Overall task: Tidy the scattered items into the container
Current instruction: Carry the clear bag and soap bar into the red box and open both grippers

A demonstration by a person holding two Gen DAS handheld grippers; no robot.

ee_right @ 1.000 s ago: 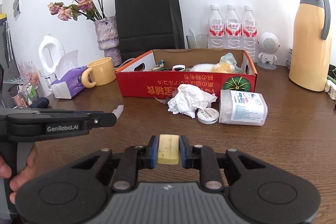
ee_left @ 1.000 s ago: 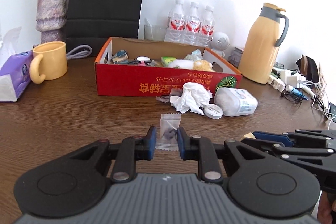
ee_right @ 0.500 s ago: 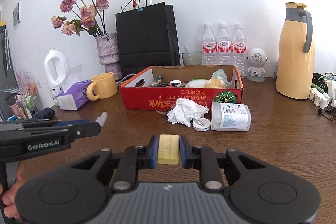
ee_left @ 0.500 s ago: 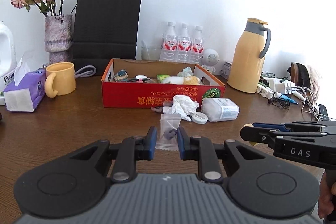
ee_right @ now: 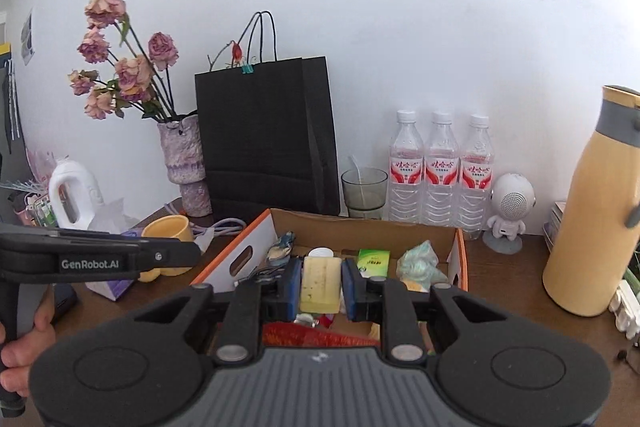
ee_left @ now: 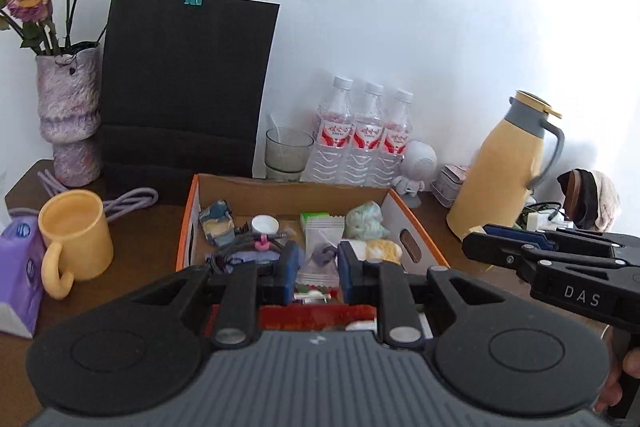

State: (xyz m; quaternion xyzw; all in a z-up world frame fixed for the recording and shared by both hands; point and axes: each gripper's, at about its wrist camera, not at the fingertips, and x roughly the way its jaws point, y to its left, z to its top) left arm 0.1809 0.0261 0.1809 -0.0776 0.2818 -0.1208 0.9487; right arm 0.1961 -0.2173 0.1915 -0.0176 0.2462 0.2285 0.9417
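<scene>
Holding both catches above the open cardboard box.

Your left gripper is clenched on a small clear plastic bag with something dark inside, hanging over the box's jumble of items. Your right gripper is clamped on a pale yellow block, also over the box interior, near a green packet. The box sits on the wooden table, between a yellow mug and a yellow thermos.
</scene>
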